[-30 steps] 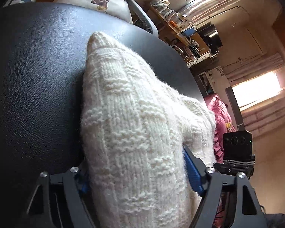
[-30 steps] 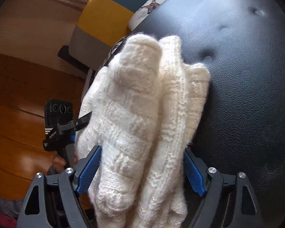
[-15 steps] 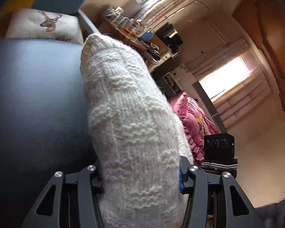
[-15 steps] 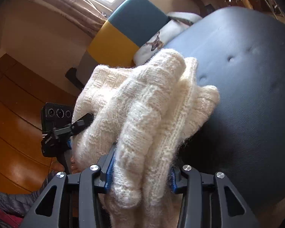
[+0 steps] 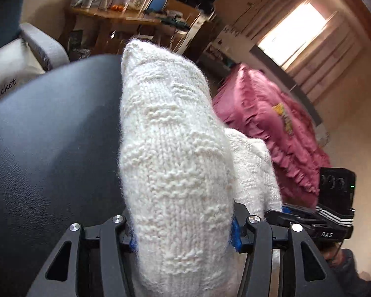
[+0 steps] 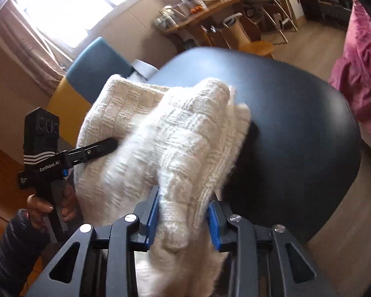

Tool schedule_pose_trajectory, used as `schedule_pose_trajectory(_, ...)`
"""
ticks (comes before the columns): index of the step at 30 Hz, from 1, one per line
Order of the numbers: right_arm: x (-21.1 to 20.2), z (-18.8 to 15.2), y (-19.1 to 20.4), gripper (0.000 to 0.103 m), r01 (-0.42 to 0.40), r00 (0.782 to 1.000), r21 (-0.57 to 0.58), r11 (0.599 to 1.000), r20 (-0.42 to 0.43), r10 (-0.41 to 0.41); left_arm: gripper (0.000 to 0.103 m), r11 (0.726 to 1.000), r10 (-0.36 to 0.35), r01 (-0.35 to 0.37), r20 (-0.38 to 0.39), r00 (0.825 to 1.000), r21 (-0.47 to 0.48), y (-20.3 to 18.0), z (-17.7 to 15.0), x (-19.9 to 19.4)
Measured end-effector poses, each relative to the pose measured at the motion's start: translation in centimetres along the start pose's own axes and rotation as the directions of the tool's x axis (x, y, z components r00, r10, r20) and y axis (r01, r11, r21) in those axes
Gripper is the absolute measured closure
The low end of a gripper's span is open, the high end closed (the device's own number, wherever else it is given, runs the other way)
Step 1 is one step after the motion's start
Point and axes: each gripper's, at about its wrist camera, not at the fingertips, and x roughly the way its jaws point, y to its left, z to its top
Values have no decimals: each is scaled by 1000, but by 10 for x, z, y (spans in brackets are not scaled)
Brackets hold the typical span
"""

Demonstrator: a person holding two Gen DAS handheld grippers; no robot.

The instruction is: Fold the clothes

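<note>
A folded cream knitted sweater [image 5: 175,163] is held up between both grippers over a dark leather seat [image 5: 49,136]. My left gripper [image 5: 184,235] is shut on one end of the bundle, which fills the space between its blue pads. My right gripper [image 6: 183,217] is shut on the other end of the sweater [image 6: 165,143]. The right gripper also shows at the right in the left wrist view [image 5: 296,216], and the left gripper shows at the left in the right wrist view [image 6: 96,148], biting the knit. The seat [image 6: 296,123] lies under and beyond the sweater.
A pink ruffled bedspread [image 5: 272,123] lies to the right. A wooden desk with jars and clutter [image 6: 210,7] stands at the back. A blue and yellow chair [image 6: 91,69] and a white printed cushion [image 5: 5,74] sit behind the seat. Wooden floor [image 6: 346,222] surrounds it.
Both grippers closed on the sweater and raised it off the seat. The views tilted up, so more of the room shows now.
</note>
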Motion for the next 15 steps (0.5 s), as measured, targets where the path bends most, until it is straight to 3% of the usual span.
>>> schedule_pose_trajectory(1,1,-2,-9,69,-9,1000,8,1000,6,8,44,999,41,-40,-11,999,13,5,-1,11)
schedule_pose_trajectory(3,4,-5,-10,69,-21,999,-6,1000,28,21,39,999,8,-8,-7,1000,-49,20,-2,16)
schedule_pose_trajectory(7,18,-7,-4,69,-23,999,-18,1000,38,24,31,999,34,-34,13,999,-27,22,-7,14)
schedule_pose_trajectory(9,22,-3,0,69,-25,999,-19,1000,43,26,25,997,35,-33,13,999,-72,31,-6,15)
schedule_pose_trajectory(10,23,-3,1,69,-24,999,-19,1000,45,25,16,995,34,-33,13,999,-95,36,-5,16)
schedule_pose_trajectory(11,23,-5,0,69,-21,999,-19,1000,47,22,12,993,38,-36,20,999,-109,41,-26,12)
schedule_pose_trajectory(15,23,-9,-4,68,-18,998,-10,1000,54,19,11,988,41,-35,35,999,-149,45,-32,1)
